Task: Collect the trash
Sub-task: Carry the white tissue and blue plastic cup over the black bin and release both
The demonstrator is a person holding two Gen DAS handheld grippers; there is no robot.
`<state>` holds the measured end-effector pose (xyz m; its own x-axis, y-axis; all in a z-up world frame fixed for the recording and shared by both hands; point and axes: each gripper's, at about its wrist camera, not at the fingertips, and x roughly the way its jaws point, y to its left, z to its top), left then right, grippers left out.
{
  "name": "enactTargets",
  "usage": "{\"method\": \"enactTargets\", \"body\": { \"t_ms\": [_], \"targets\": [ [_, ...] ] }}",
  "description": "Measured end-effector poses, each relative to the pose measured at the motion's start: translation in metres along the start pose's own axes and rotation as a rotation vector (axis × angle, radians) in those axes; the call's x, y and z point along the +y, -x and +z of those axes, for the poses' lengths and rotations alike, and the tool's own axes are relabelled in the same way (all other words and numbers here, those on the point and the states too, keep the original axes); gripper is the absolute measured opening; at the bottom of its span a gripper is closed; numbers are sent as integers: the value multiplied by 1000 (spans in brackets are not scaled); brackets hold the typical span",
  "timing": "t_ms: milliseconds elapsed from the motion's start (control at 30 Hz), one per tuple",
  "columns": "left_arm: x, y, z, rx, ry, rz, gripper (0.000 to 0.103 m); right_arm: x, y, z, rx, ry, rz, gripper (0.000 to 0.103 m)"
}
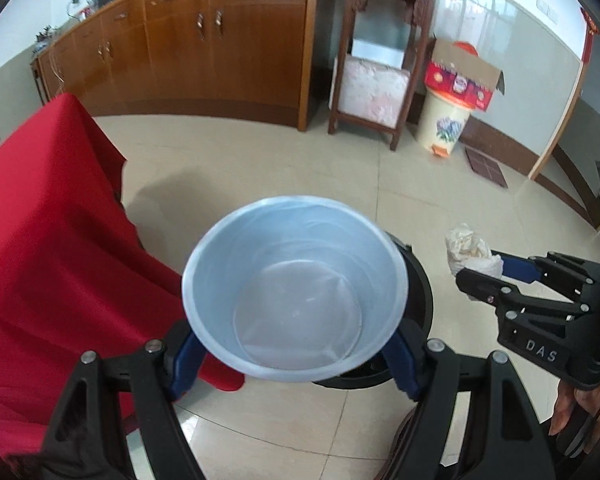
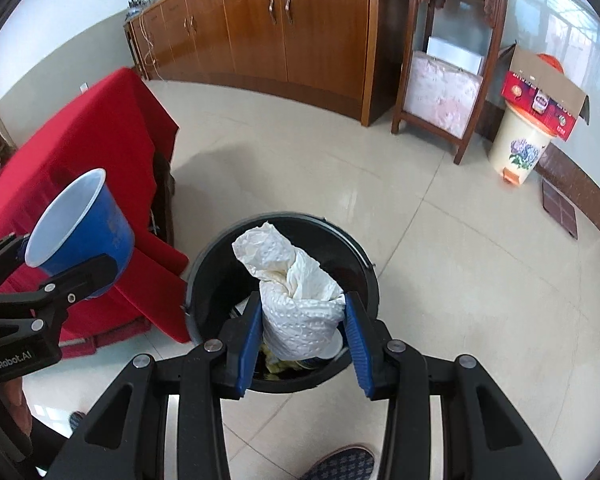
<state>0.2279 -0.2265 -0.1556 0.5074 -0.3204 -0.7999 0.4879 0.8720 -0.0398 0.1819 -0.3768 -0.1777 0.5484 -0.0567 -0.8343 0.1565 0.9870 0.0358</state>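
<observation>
My left gripper (image 1: 296, 364) is shut on a blue plastic cup (image 1: 296, 300) with a white inside, held tilted above the black trash bin (image 1: 418, 300). The cup also shows in the right wrist view (image 2: 80, 228), left of the bin. My right gripper (image 2: 300, 340) is shut on a crumpled white paper towel (image 2: 296, 292) and holds it right over the open black bin (image 2: 364, 276), which has some trash inside. In the left wrist view the right gripper (image 1: 480, 270) with the towel (image 1: 470, 246) is at the right.
A table under a red cloth (image 1: 52, 248) stands close to the left of the bin (image 2: 80, 148). A wooden cabinet (image 2: 280, 20), a wooden stand (image 2: 448, 60) and a cream pedal bin with a cardboard box (image 2: 520, 136) line the far wall. A shoe (image 2: 340, 464) is at the bottom.
</observation>
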Motion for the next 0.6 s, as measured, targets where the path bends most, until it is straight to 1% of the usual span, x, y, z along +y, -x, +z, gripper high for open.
{"method": "enactTargets", "body": {
  "t_ms": [233, 400, 467, 500, 533, 567, 600],
  "targets": [
    [-12, -50, 2, 75, -31, -33, 77, -6, -56, -12, 76, 71, 4, 42],
    [-11, -80, -1, 114, -45, -50, 77, -1, -100, -18, 147, 187, 30, 42],
    [-5, -86, -4, 117, -8, -105, 79, 2, -116, -18, 166, 236, 52, 43],
    [1, -91, -6, 124, 18, -88, 79, 5, -123, -20, 169, 266, 59, 47],
    [3, -93, -9, 125, 26, -46, 82, 6, -131, -22, 167, 299, 10, 69],
    [6, -92, -11, 117, 35, -21, 89, 6, -134, -24, 156, 317, -25, 83],
    [12, -87, -15, 104, 57, -7, 93, 5, -134, -25, 146, 326, -24, 94]
  ]
}}
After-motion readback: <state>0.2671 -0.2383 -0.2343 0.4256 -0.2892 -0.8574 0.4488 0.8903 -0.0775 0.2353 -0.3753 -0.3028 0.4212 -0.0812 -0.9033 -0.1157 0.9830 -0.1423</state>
